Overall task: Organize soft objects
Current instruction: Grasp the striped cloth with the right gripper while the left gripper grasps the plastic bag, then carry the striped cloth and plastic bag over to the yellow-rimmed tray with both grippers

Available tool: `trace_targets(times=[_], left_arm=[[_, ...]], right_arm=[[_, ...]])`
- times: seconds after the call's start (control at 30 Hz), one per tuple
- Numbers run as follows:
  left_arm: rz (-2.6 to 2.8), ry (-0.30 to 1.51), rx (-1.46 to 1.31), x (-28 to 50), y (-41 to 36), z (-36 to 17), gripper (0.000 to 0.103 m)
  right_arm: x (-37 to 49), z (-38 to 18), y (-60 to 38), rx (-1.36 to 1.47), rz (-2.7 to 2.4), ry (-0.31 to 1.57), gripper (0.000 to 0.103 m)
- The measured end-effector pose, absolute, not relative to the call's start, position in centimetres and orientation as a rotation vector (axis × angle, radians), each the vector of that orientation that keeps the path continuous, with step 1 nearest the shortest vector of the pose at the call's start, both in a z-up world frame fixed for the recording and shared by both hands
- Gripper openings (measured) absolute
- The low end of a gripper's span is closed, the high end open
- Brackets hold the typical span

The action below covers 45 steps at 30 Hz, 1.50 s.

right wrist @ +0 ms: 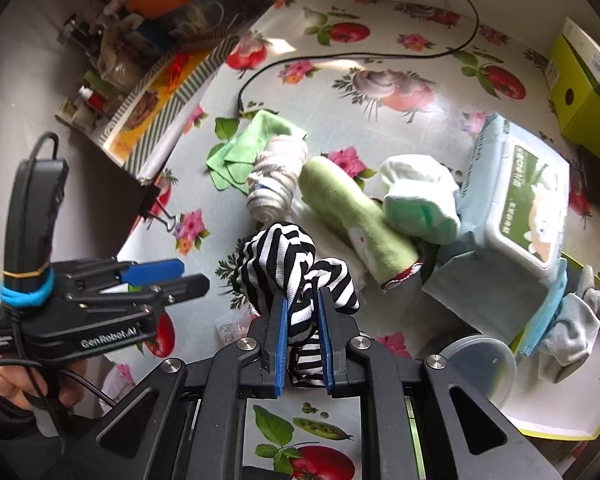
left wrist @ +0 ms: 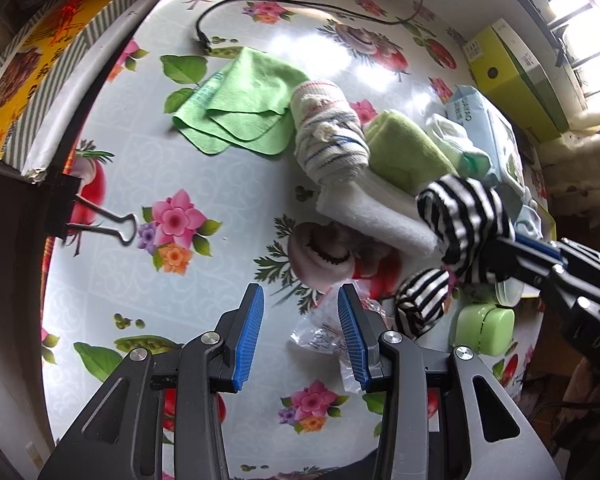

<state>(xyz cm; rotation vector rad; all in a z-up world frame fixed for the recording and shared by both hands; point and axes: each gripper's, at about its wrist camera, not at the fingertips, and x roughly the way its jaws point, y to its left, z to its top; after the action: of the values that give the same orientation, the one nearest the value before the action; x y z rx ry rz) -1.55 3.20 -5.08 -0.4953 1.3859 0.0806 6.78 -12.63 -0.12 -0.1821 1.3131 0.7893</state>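
Black-and-white striped fabric bundle (right wrist: 296, 264) sat just below centre of the right wrist view, clenched between the blue pads of the right gripper (right wrist: 303, 300), part of the cloth trailing down between the fingers. In the left wrist view the same bundle (left wrist: 466, 220) appeared at middle right, over the edge of a folded white fleece cloth (left wrist: 374, 212). Left gripper (left wrist: 300, 300) stood released at lower centre, nothing between its pads, above a crumpled clear plastic wrapper (left wrist: 320, 328) on the flower-and-fruit printed oilcloth table (left wrist: 160, 152). Above centre lay a rolled striped cream sock (right wrist: 274, 184), a folded light-green microfibre cloth (right wrist: 252, 140) and an olive-green rolled cloth (right wrist: 356, 216). A pale-blue wet-wipes pack (right wrist: 516, 204) lay at right.
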Motion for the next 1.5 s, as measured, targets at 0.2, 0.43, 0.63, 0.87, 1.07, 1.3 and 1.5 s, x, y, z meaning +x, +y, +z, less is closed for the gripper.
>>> trace_targets(times=[0.2, 0.43, 0.63, 0.87, 1.07, 1.3, 1.5], left_arm=[[-0.01, 1.431, -0.488, -1.3, 1.0, -6.2, 0.04], [-0.051, 1.495, -0.464, -1.2, -1.0, -7.8, 0.044], [-0.046, 1.515, -0.438, -0.8, -2.4, -8.9, 0.044], [-0.064, 1.495, -0.394, -0.4, -3.1, -8.8, 0.031], [-0.078, 1.446, -0.384, 0.0, -3.0, -7.4, 0.022], [-0.044, 1.381, -0.38, 0.4, -1.3, -5.4, 0.021], [-0.019, 1.329, -0.404, 0.6, 0.4, -3.5, 0.021]], right_arm=[[6.9, 1.1, -14.6, -0.136, 0.763, 1.295, 0.013], [6.1, 1.0, -15.9, -0.113, 0.762, 1.307, 0.013], [5.8, 1.5, -16.5, -0.108, 0.766, 1.289, 0.013], [5.5, 2.4, -17.2, -0.102, 0.768, 1.262, 0.013], [5.5, 3.0, -18.2, -0.085, 0.75, 1.246, 0.013], [5.5, 3.4, -19.6, -0.055, 0.723, 1.238, 0.013], [5.6, 3.7, -21.1, -0.025, 0.694, 1.229, 0.013]])
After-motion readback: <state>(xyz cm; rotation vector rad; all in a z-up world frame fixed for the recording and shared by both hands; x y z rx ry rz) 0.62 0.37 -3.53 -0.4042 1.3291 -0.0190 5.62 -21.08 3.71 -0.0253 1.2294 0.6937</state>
